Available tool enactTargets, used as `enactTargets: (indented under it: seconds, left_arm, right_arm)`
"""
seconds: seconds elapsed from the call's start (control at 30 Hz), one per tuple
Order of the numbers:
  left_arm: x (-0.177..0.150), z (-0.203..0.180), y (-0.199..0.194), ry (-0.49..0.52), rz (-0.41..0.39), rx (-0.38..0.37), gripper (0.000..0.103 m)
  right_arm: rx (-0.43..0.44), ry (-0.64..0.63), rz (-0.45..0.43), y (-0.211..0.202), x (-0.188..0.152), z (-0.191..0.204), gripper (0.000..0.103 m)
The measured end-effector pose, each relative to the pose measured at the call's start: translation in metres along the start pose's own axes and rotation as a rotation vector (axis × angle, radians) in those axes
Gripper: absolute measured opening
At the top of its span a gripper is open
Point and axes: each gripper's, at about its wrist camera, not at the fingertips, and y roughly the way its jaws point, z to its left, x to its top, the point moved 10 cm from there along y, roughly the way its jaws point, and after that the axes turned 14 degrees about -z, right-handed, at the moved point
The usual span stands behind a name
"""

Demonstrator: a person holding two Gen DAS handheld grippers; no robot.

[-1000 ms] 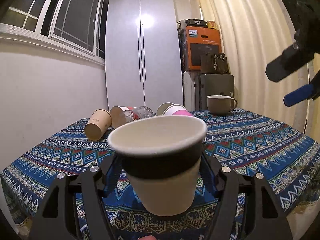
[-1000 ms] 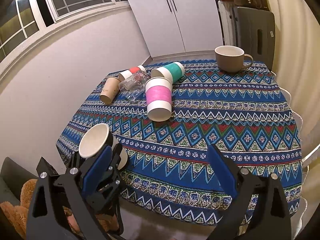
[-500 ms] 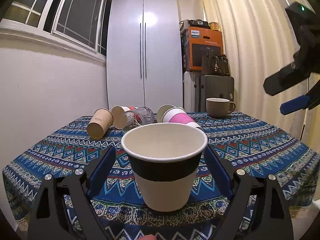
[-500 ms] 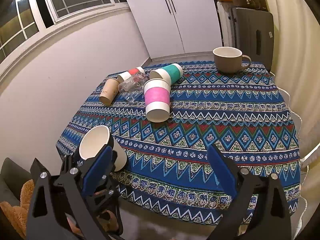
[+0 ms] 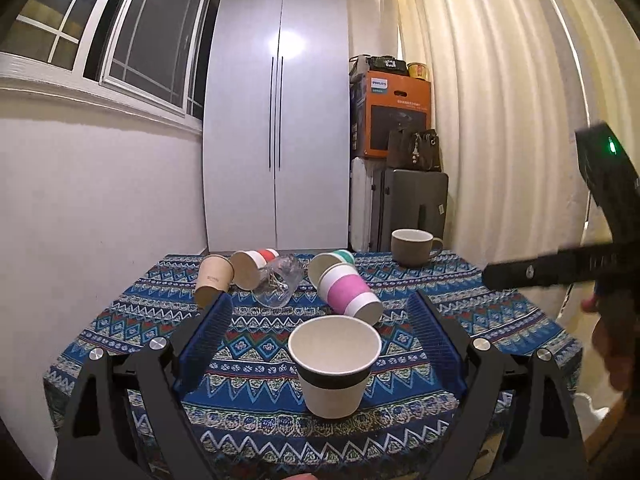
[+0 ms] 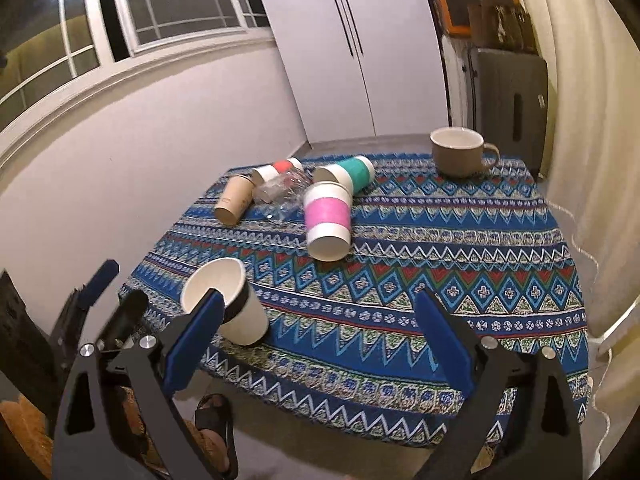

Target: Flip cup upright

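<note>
The black-banded paper cup point(image 5: 334, 368) now stands upright on the patterned tablecloth point(image 5: 500, 320), mouth up, close to the table's near edge on the window-wall side. A second ago the left gripper point(image 5: 322, 344) was clamped on it just above the cloth; half a second ago the fingers had begun to part; now they are spread wide and drawn back, with clear cloth showing between each blue pad point(image 5: 206, 342) and the cup wall. So the cup has been let go and stands on its own base. In the right wrist view the same cup point(image 6: 226, 306) looks tilted, but that is probably fisheye bend near the picture's edge; the left view shows it level.

The right gripper point(image 6: 316, 342) hangs above the near edge with its fingers wide apart and nothing between them, much where it was a second ago.

For this cup the flip looks finished. What remains, in my judgement, is the cluster toward the far window-side corner: the pink-banded cup point(image 5: 350, 294) on its side near the table's middle, the teal-banded cup point(image 5: 332, 261) touching it behind, the red-banded cup point(image 5: 252, 266), the plain brown paper cup point(image 5: 213, 280) and a clear plastic cup point(image 5: 280, 282), all lying down. The ceramic mug point(image 5: 412, 247) at the far edge already stands upright.
</note>
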Motion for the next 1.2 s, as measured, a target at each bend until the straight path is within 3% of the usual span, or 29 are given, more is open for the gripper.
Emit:
enactTargets:
  seconds: [0.47, 0.8, 1.2]
  left_arm:
    - [0.036, 0.032, -0.055, -0.058, 0.054, -0.013, 0.087]
    - [0.023, 0.045, -0.070, -0.061, 0.115, -0.014, 0.087]
    - [0.006, 0.042, -0.062, -0.048, 0.189, -0.071, 0.087]
  right_arm:
    - [0.009, -0.068, -0.061, -0.048, -0.024, 0.040, 0.095]
    - [-0.005, -0.129, -0.125, -0.071, -0.029, 0.063, 0.095]
    - [-0.006, -0.141, -0.122, -0.068, -0.033, 0.064, 0.095]
